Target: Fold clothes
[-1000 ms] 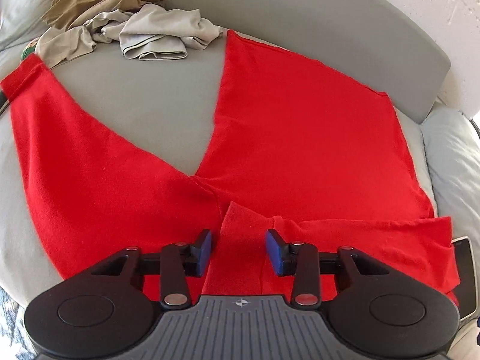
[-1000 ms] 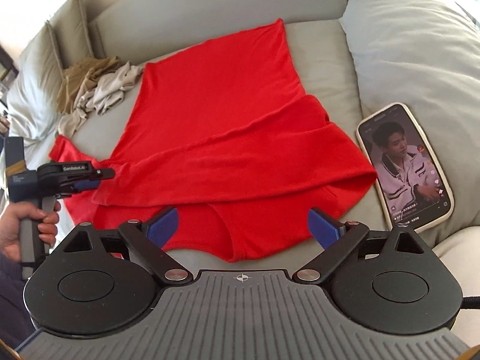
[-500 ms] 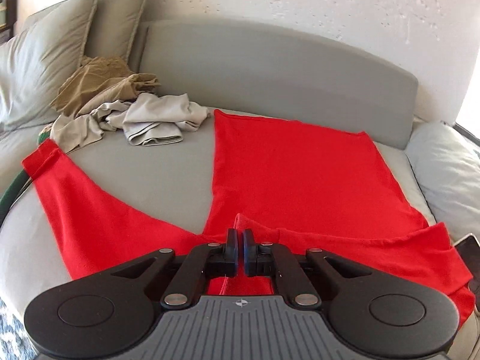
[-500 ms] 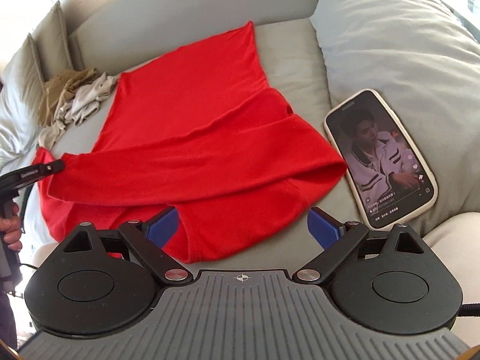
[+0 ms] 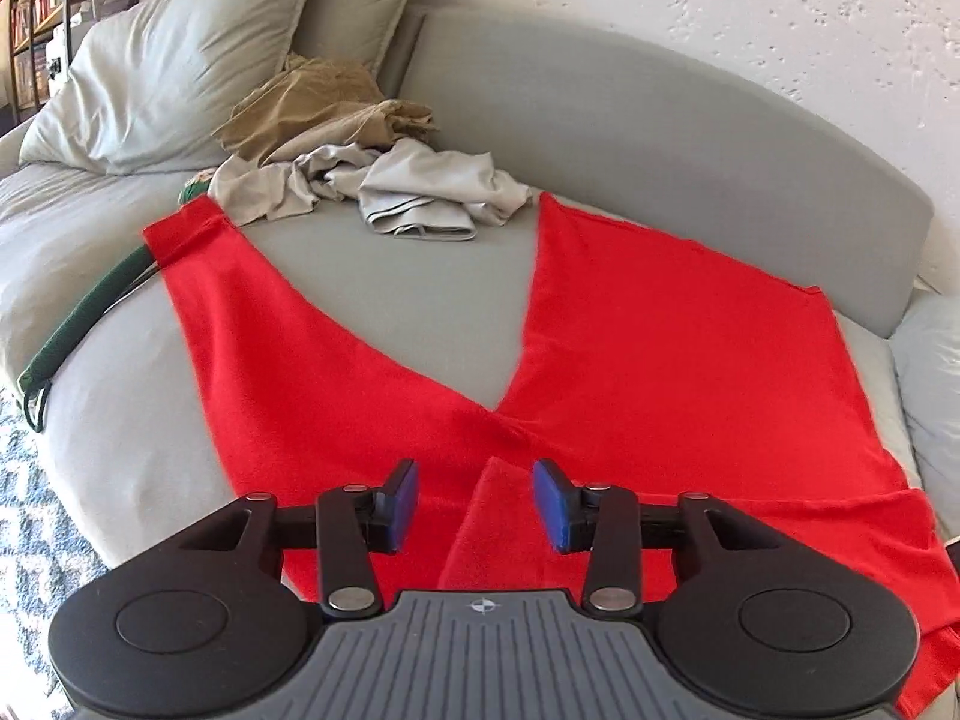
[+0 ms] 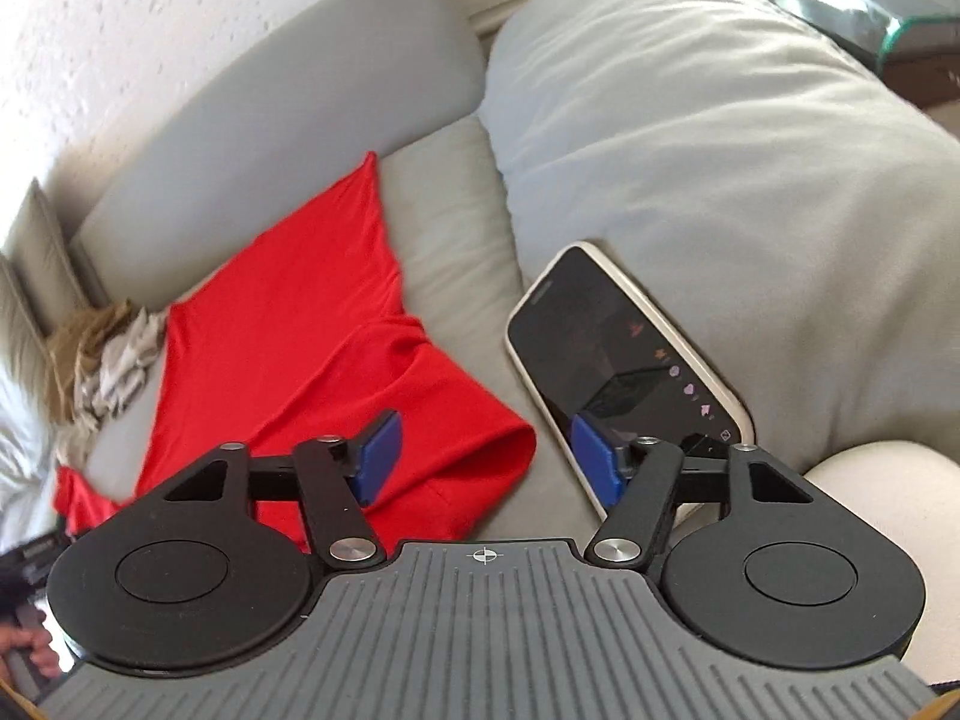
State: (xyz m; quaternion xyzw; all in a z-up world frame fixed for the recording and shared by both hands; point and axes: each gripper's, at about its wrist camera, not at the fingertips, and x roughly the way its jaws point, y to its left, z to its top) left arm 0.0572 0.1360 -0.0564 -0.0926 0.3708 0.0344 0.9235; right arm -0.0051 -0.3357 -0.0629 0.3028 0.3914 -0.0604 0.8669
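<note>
Lying spread on the sofa, the red garment has 1 sleeve folded across and 1 reaching toward 10 o'clock; a crumpled pile waits unfolded. Left hand-held gripper and right hand-held gripper both hover apart, holding nothing.

Home living room: grey sofa, cushions, bookshelf.

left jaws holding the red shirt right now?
No. In the left wrist view the left gripper has its jaws apart, with the red shirt lying loose on the sofa beneath them.
</note>
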